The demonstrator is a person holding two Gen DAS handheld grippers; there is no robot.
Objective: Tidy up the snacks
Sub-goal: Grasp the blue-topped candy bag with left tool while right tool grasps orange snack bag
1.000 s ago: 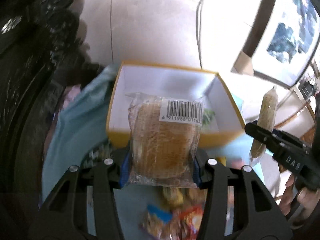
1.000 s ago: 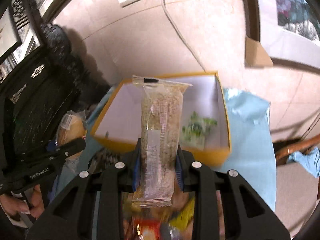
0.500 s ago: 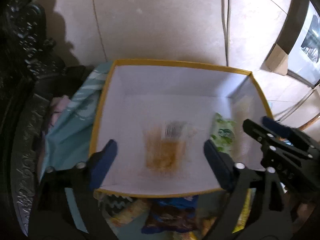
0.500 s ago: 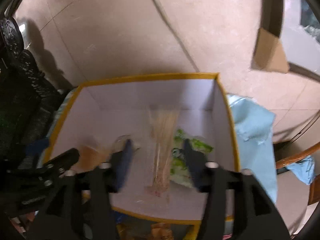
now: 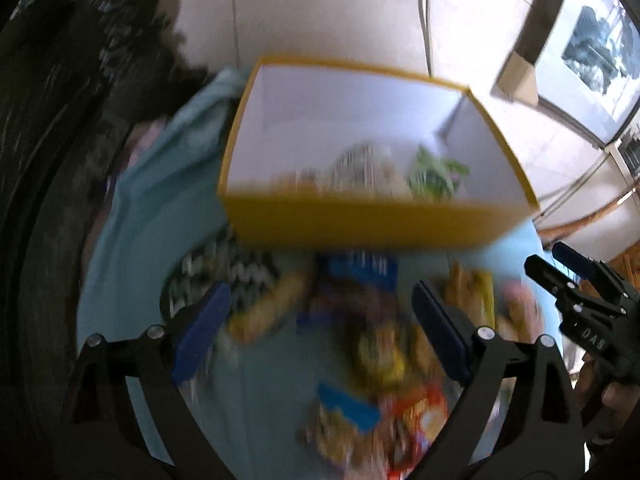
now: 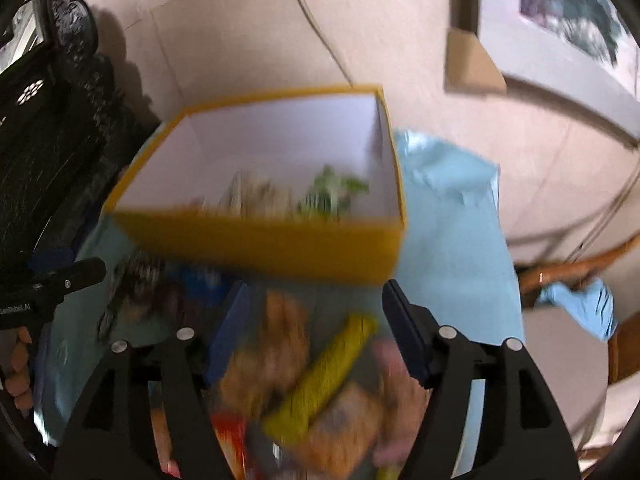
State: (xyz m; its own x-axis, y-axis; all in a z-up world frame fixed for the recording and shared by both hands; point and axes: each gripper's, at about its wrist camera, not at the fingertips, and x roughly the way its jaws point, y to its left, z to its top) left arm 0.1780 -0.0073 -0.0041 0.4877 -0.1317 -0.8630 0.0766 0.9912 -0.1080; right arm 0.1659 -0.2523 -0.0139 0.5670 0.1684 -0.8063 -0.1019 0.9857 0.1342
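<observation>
A yellow box [image 5: 376, 228] with white inner walls stands on a light blue cloth [image 5: 132, 240]. Inside it lie a green packet [image 5: 436, 172] and blurred pale packets [image 5: 352, 172]. In front of the box is a loose pile of snack packets [image 5: 380, 352], blurred by motion. My left gripper [image 5: 320, 290] hangs over this pile, its jaws opening and gripping nothing. My right gripper [image 6: 316, 288] is over the same pile, above a yellow packet [image 6: 328, 368], its jaws also opening and empty. The box [image 6: 280, 248] and green packet [image 6: 332, 192] also show in the right wrist view.
Dark carved furniture [image 5: 60, 120] stands close on the left. A tiled wall with a hanging cable [image 5: 424, 20] rises behind the box. A wooden chair [image 6: 580, 272] with a blue cloth over it is at the right, beyond the table edge.
The left gripper let go of the bread packet and the right of the long bar; both now lie in the box. Both grippers opened, then drew back over the pile.
</observation>
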